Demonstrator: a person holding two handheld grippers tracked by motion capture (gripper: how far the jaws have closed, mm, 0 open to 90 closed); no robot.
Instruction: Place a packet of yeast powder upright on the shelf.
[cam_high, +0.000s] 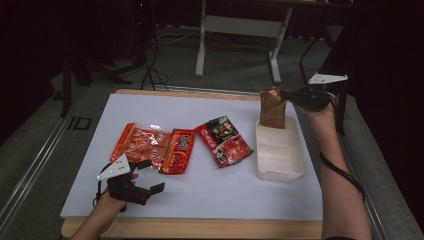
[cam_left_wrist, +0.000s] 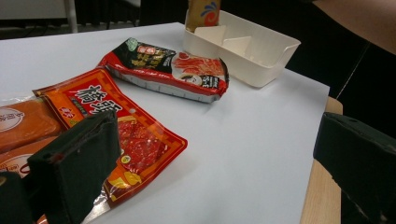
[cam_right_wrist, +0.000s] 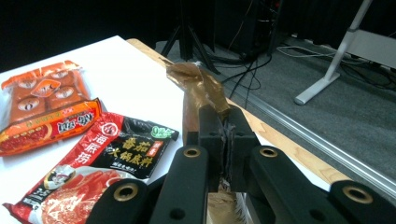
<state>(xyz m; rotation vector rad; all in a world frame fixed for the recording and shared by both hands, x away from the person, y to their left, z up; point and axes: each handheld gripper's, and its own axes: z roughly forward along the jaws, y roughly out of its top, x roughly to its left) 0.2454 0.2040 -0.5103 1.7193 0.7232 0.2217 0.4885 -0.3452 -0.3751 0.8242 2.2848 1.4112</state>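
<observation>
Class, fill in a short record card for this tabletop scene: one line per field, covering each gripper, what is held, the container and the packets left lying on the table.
right gripper: shut on the brown packet
brown packet: upright, bottom end in the far compartment of the white tray
left gripper: open, holding nothing, near the table's front edge
on table: orange packet, red-orange packet, red-black packet

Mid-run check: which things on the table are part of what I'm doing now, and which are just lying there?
In the job:
right gripper, shut on the brown packet
white tray, packet's lower end inside its far end

Lying about:
black-and-red packet
red packet
orange packet
left gripper, open, idle
</observation>
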